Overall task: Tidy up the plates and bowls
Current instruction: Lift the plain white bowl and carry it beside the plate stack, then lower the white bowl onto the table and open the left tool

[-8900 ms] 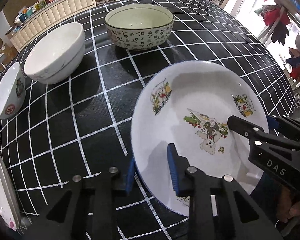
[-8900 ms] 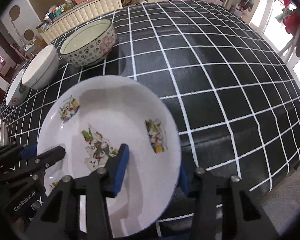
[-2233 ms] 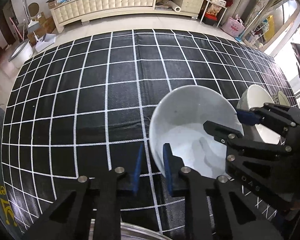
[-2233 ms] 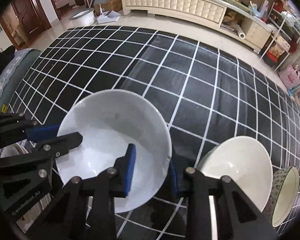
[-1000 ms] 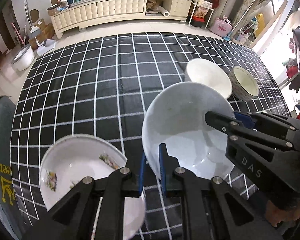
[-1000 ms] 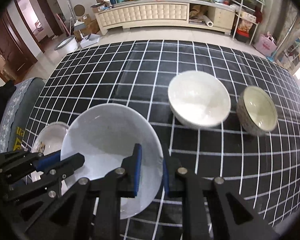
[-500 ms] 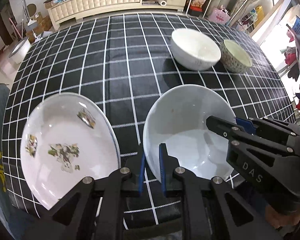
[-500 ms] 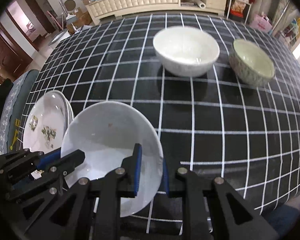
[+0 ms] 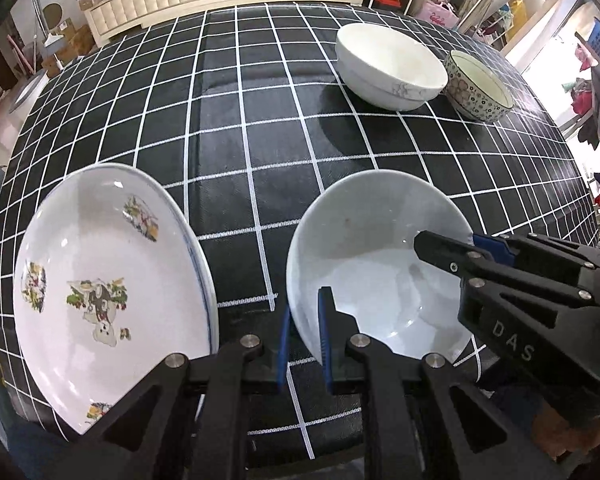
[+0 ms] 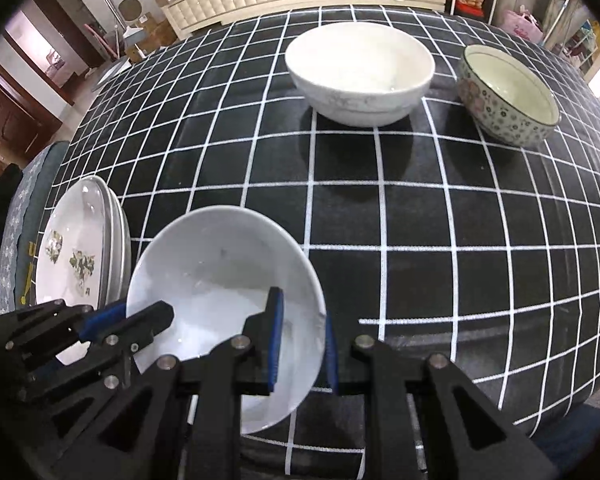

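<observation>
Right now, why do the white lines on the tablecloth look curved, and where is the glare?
Left wrist view: the fisheye lens bows the tablecloth grid; daylight blows out the window at the upper right. Right wrist view: the same bulging grid, dark corners, and soft shadows beneath the white bowl and the flower-patterned bowl.

Your table (image 9: 220, 128) wears a black cloth with a white grid. At ten o'clock sit stacked picture plates (image 10: 80, 256); at twelve a white bowl (image 10: 360, 80); at one — just beside it — a flowered bowl (image 10: 508, 96).
</observation>
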`<control>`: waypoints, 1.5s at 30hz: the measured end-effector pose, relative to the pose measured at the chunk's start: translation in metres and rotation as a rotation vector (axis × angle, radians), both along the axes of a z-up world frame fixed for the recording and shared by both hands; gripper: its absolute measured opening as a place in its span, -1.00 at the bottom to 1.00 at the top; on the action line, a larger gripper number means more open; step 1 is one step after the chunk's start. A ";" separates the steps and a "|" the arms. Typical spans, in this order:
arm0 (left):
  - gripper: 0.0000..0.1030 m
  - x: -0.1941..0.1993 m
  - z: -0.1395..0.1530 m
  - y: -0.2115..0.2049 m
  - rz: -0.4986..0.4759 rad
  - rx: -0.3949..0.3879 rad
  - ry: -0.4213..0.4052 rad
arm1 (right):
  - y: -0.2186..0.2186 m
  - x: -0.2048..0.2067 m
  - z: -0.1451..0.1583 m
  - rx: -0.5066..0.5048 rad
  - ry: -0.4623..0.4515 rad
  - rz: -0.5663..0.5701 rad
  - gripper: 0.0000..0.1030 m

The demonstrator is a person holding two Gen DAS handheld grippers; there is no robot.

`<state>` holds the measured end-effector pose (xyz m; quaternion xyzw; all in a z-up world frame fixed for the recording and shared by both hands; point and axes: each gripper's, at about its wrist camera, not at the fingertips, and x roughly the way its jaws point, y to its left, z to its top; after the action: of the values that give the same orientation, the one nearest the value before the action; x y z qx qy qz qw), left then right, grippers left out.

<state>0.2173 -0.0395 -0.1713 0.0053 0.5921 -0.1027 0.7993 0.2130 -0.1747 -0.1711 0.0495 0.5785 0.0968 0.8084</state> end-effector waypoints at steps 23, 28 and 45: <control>-0.38 -0.003 0.025 0.019 0.059 0.013 -0.094 | -0.016 -0.013 0.026 -0.032 -0.033 -0.025 -0.53; -0.35 -0.009 0.041 0.018 0.042 0.012 -0.127 | -0.016 -0.015 0.040 -0.056 -0.069 -0.022 -0.26; -0.26 0.007 0.093 0.008 0.050 0.021 -0.255 | -0.040 -0.003 0.098 -0.064 -0.199 -0.057 0.08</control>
<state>0.2241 -0.0319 -0.0786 0.0120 0.4868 -0.0752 0.8702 0.2105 -0.2144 -0.0733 0.0303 0.4966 0.0600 0.8654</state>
